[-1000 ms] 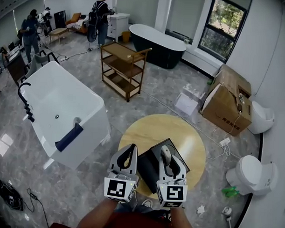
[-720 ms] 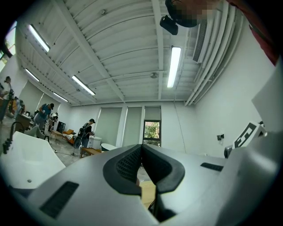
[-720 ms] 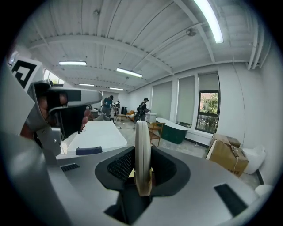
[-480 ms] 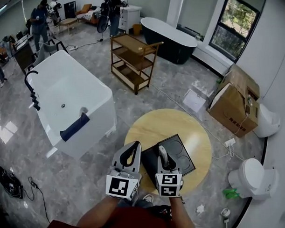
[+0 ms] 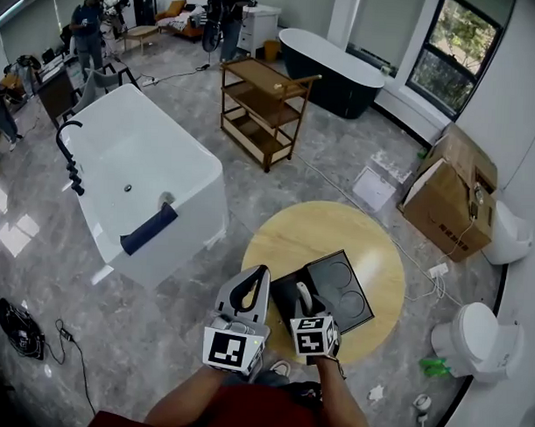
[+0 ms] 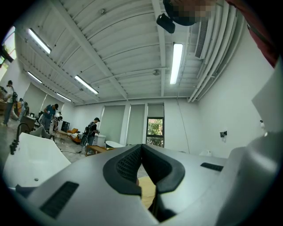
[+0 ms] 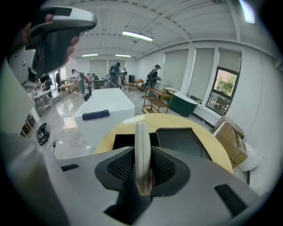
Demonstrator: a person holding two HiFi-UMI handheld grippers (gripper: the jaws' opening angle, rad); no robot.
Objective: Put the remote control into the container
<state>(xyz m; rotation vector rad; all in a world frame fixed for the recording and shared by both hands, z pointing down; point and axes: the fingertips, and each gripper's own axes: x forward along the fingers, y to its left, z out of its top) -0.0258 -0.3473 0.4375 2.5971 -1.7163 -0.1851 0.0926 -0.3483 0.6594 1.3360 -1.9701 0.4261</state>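
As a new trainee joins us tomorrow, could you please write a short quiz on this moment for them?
1. True or false: the left claw holds the remote.
2. What does the black container stand on? A) the floor B) the round wooden table C) the white bathtub
3. Has the right claw put the remote into the container yet?

Key
1. False: the left claw is shut and empty.
2. B
3. No: the remote is clamped on edge in the right claw.
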